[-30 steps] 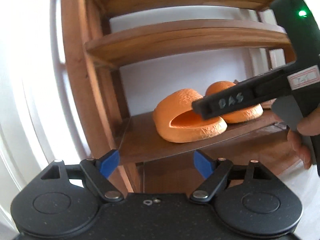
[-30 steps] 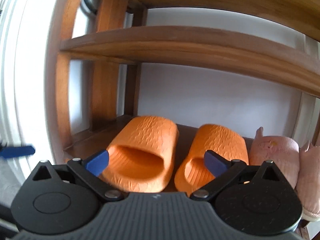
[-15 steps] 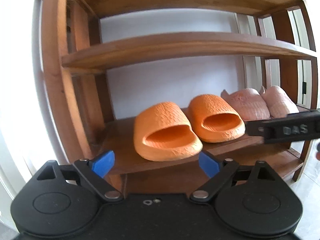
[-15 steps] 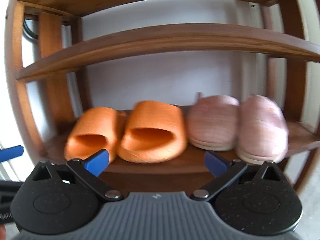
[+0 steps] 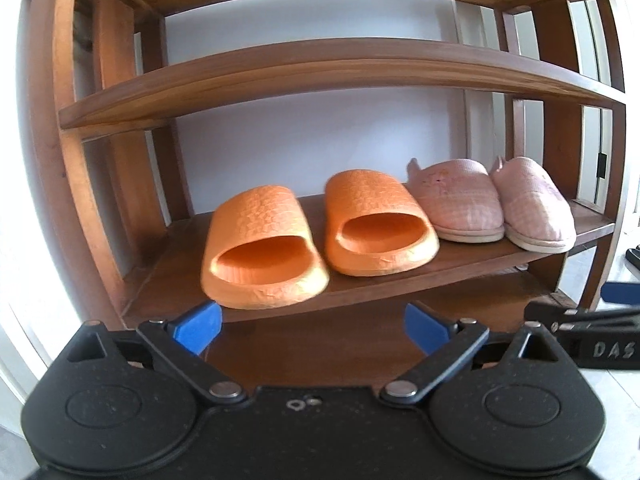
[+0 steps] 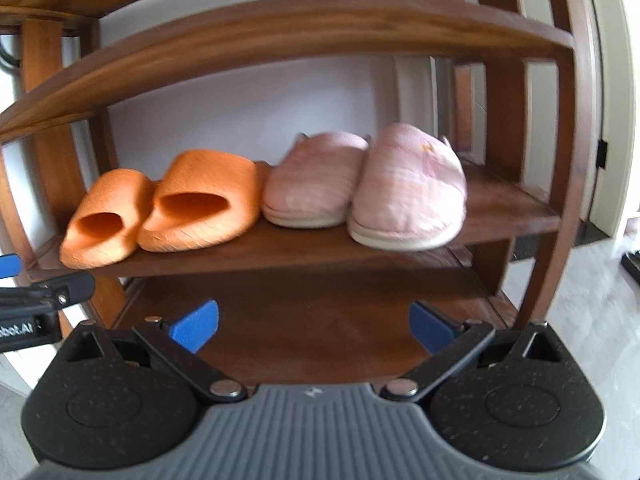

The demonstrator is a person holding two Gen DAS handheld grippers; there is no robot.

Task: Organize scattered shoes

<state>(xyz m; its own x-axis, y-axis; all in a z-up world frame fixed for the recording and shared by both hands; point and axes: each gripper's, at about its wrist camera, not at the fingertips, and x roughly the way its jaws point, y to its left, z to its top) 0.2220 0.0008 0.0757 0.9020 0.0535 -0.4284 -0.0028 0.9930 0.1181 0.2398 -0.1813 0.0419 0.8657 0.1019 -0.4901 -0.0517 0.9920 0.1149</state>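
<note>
On the rack: one wooden shoe rack [image 5: 344, 68] holds all four shoes on a single shelf board.
Orange slides: two, side by side at the left of that board; left slide [image 5: 260, 248], right slide [image 5: 376, 224], open ends facing the cameras.
Pink slippers: two, touching each other, just right of the slides; inner one [image 5: 460, 208], outer one [image 5: 532, 208].
Edges: the left slide's heel and the outer slipper's sole overhang the front edge of the board.
Open room: bare board remains left of the slides and right of the slippers [image 6: 516, 208]; the upper shelf and the bottom shelf [image 6: 320, 320] show no shoes.
Left gripper [image 5: 312, 322]: jaws opening, spread wide, nothing between the blue pads.
Right gripper [image 6: 314, 322]: released, jaws wide apart, nothing between them.
Writing: "DAS" on the right gripper's side in the left wrist view [image 5: 612, 348]; "bot.AI", partly cut off, on the left gripper in the right wrist view [image 6: 16, 330].
Floor: pale floor [image 6: 580, 300] lies right of the rack.
</note>
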